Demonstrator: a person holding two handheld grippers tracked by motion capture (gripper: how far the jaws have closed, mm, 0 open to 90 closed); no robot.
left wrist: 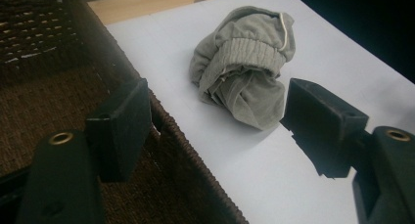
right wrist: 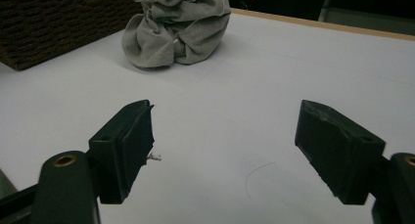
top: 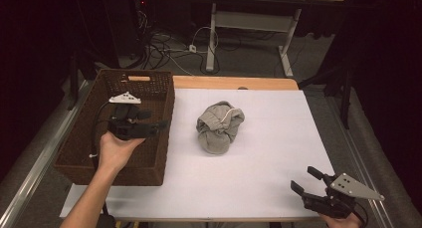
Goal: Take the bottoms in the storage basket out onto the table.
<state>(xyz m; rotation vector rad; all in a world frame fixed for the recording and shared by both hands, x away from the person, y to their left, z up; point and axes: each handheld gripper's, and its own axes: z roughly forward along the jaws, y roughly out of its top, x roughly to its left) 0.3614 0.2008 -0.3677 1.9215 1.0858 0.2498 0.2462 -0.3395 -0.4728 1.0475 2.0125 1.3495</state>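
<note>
A grey garment with a ribbed waistband and a white drawstring lies bundled in the middle of the white table cover. Over the right side of a brown wicker basket a hand holds my left gripper, open and empty, with its jaws pointing right at the garment. In the left gripper view the garment sits beyond the open gripper, past the basket rim. At the table's near right corner my right gripper is open and empty. In its own view the right gripper faces the distant garment.
The basket stands on the table's left side, with a handle slot in its far wall. A strip of bare wooden tabletop runs along the far edge. Beyond it are a desk leg and loose floor cables.
</note>
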